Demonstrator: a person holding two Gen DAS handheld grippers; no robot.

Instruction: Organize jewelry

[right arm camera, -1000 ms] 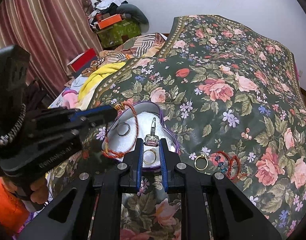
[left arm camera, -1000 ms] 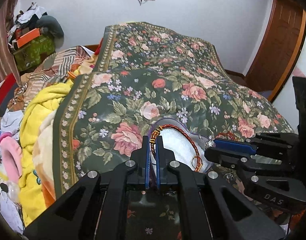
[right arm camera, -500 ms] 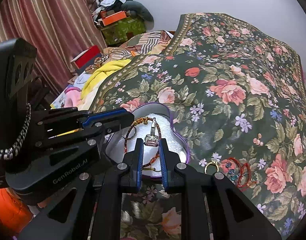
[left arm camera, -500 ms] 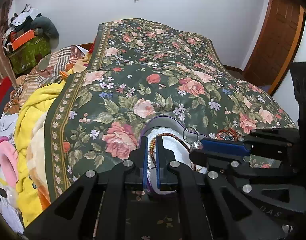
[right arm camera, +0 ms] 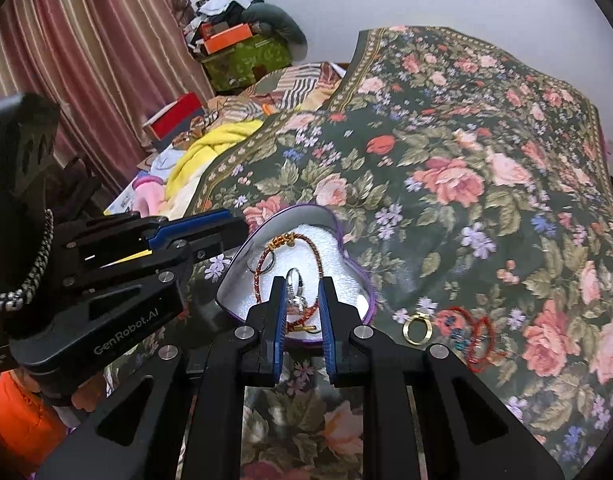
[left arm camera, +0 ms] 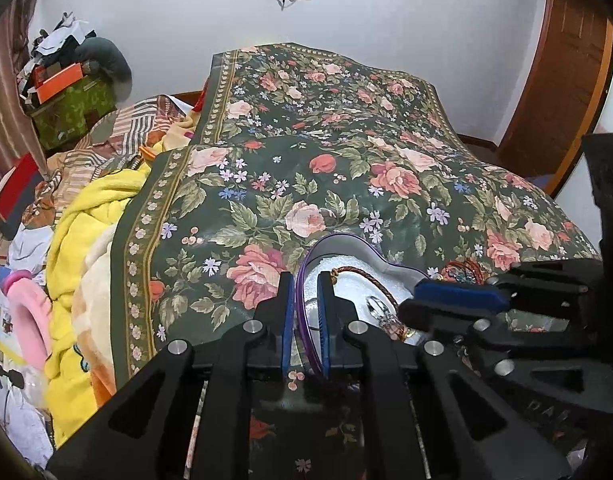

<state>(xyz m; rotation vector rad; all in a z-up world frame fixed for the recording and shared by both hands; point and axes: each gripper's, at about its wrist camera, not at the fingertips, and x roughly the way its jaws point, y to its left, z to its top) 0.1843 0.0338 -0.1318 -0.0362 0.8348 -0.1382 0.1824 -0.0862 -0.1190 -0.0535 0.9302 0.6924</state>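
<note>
The opening left gripper (left arm camera: 304, 312) straddles the heart box rim (left arm camera: 306, 320); the right gripper (right arm camera: 302, 304) pinches a half-hidden ring (right arm camera: 295, 286).

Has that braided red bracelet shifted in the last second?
Yes. The braided red bracelet has moved rightward, from hanging at the heart-shaped box's left rim to lying inside on the white padding.

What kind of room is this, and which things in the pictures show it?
Most likely a bedroom in a home. A bed covered by a floral bedspread fills the view, a striped curtain hangs at the left, and a wooden door stands in the far corner.
</note>
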